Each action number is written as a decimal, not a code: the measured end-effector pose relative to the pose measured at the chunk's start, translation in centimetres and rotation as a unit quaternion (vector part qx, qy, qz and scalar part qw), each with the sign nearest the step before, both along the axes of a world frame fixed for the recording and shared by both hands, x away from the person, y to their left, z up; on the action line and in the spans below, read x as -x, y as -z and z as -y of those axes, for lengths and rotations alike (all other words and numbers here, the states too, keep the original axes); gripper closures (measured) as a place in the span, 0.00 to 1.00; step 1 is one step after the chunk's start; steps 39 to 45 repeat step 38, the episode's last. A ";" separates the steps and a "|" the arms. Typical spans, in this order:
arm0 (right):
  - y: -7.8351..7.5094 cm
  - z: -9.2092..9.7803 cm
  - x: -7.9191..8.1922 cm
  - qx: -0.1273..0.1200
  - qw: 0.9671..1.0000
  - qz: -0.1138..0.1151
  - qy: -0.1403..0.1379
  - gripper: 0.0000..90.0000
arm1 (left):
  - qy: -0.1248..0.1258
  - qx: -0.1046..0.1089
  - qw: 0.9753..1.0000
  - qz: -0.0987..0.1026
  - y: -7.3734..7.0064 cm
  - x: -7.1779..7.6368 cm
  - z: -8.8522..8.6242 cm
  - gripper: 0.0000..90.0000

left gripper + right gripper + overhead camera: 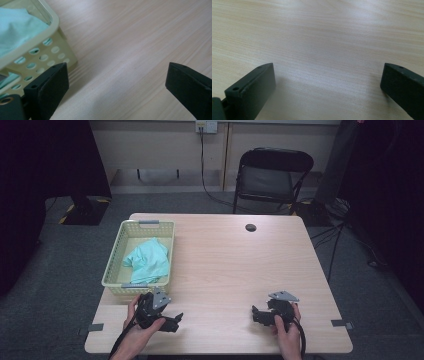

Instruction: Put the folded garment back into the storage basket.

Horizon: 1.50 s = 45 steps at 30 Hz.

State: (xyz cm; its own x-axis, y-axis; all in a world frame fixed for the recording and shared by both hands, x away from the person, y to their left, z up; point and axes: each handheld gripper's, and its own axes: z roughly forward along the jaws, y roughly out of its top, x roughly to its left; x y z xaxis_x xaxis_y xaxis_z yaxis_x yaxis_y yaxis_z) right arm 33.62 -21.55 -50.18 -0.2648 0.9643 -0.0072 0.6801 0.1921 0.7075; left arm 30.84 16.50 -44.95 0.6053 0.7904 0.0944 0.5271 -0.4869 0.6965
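A pale yellow perforated basket [112,265] holding a crumpled light-green cloth [148,259] stands at the wooden table's [240,265] left edge; a black folding chair [271,177] stands beyond its far edge.

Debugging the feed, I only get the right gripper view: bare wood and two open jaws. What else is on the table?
Observer: A pale yellow basket sits at the table's left side.
Operator: Anything in it?
Observer: A light teal cloth, bunched up inside.
Operator: Where's the left gripper?
Observer: The left gripper is at the near edge, just in front of the basket, jaws open and holding nothing.
Operator: And mine, relative to it?
Observer: The right gripper is across from it at the near right, pointing inward.
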 end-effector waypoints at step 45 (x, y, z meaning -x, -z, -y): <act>0.0 0.0 0.0 0.000 1.000 0.000 -0.002 0.00 | -0.037 0.016 0.997 -0.068 4.4 -1.7 -0.9 0.00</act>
